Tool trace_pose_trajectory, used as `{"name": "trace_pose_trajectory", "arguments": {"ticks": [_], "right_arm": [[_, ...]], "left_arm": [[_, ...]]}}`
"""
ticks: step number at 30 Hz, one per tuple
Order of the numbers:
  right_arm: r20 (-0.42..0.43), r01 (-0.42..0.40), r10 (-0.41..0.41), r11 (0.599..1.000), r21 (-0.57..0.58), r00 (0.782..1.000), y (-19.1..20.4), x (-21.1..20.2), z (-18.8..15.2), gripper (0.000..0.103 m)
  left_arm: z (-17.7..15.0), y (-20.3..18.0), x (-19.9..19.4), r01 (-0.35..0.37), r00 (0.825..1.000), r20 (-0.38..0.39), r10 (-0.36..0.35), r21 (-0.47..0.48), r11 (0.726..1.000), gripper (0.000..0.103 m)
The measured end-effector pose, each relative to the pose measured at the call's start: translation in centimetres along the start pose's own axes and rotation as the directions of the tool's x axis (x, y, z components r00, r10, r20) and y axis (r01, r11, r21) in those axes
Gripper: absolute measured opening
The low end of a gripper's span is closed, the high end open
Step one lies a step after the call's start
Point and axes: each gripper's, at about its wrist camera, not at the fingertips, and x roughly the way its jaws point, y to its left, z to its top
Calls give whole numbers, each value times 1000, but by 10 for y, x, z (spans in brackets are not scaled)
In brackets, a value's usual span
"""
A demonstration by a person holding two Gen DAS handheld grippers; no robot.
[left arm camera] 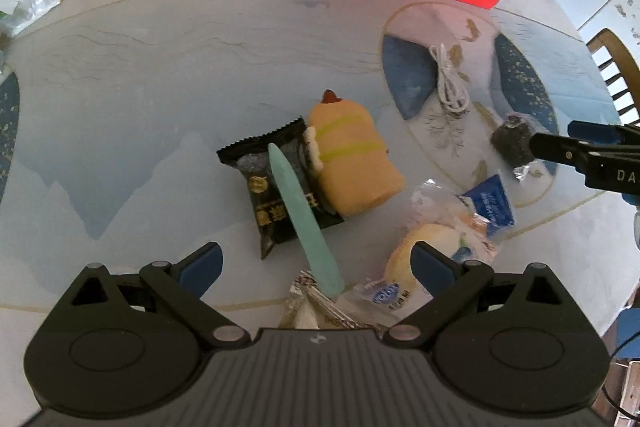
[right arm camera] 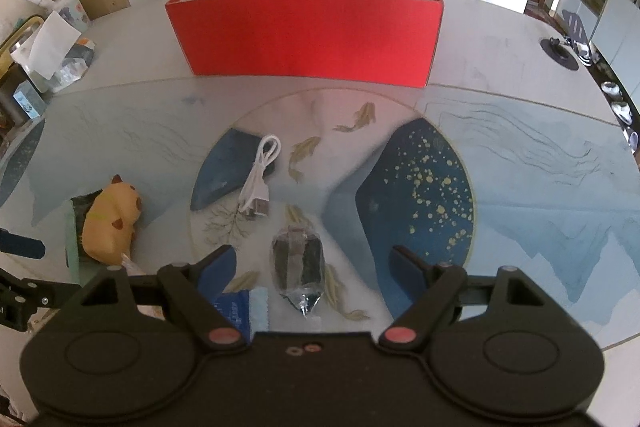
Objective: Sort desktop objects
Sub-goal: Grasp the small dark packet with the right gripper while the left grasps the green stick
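Note:
My left gripper [left arm camera: 316,261] is open, hovering over a teal stick [left arm camera: 298,211] that lies across a black snack packet [left arm camera: 276,187]. A yellow plush toy [left arm camera: 352,155] leans against that packet. A clear-wrapped bun [left arm camera: 424,251] and a blue sachet [left arm camera: 490,205] lie to the right. My right gripper [right arm camera: 312,263] is open, with a small dark wrapped snack [right arm camera: 298,261] on the table between its fingers, untouched. A white USB cable [right arm camera: 258,179] lies beyond it. The red cardboard box [right arm camera: 308,39] stands open at the far side. The right gripper's fingers [left arm camera: 560,147] show beside the dark snack [left arm camera: 514,143].
The round table [right arm camera: 520,155] carries a printed blue mat. Clutter of bags and tissue [right arm camera: 52,47] sits at the far left edge. A chair back [left arm camera: 616,67] stands off the table's right side. A crinkled silver wrapper [left arm camera: 308,291] lies just under my left gripper.

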Motion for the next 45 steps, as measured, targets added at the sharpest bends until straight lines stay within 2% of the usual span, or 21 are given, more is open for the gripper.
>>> {"name": "trace_pose_trajectory", "arguments": {"ticks": [12,21,23,25,29,31,35,36,38,45], "right_arm": [[-39,14,-13,1000,4,999,-2,21,2,77],[-66,24,-23,1000,14,998,-7,33,1,67],[-68,23,-22,1000,15,997,-7,34,2,66],[-70,24,-23,1000,17,997,-7,36,2,59],[-71,20,-19,1000,19,997,-6,37,2,53],[-72,15,-14,1000,17,997,-6,37,3,49],[-73,7,-6,1000,19,997,-6,38,3,45],[-73,5,-4,1000,19,997,-6,38,3,44],[-73,3,-1,1000,18,997,-6,38,3,42],[-68,-5,6,1000,9,998,-4,35,3,37]], "left_arm": [[2,1,6,-7,1000,5,7,-4,1000,100],[3,-2,9,-2,1000,-9,2,2,1000,88],[3,-2,9,-1,1000,-11,1,0,1000,80],[3,-2,10,-2,1000,-18,2,-1,1000,68],[3,-2,12,-1,1000,-23,1,-2,1000,57],[2,-1,13,8,1000,-26,-8,-8,1000,48],[2,1,12,17,999,-29,-17,-18,1000,38],[2,1,12,18,999,-28,-19,-20,1000,33],[1,1,11,27,999,-27,-28,-22,999,32],[0,2,5,44,999,-13,-44,-19,999,12]]}}
